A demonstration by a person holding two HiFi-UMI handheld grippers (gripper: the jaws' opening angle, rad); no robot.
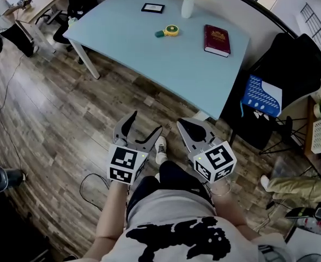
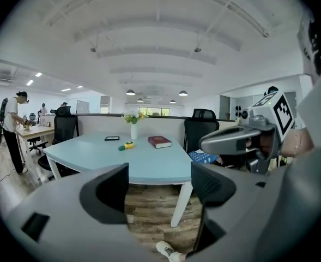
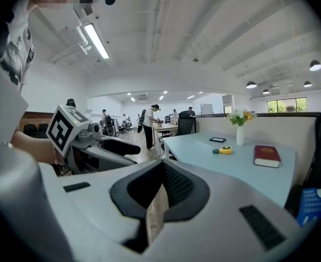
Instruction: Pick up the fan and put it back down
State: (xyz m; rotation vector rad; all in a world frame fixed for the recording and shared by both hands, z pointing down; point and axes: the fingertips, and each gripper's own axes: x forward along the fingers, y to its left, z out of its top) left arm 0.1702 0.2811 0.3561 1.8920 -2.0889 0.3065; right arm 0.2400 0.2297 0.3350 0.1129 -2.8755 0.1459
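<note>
1. The fan, small and yellow with a green handle, lies flat on the pale blue table; a red book sits at its 3 o'clock, a white vase at its 1 o'clock.
2. Both grippers hang over the wooden floor at the fan's 6 o'clock, well apart from it; the left gripper is spread and empty; the right gripper is pressed together on nothing.
3. Nothing looks done yet; the reach, lift and set-down all remain.
</note>
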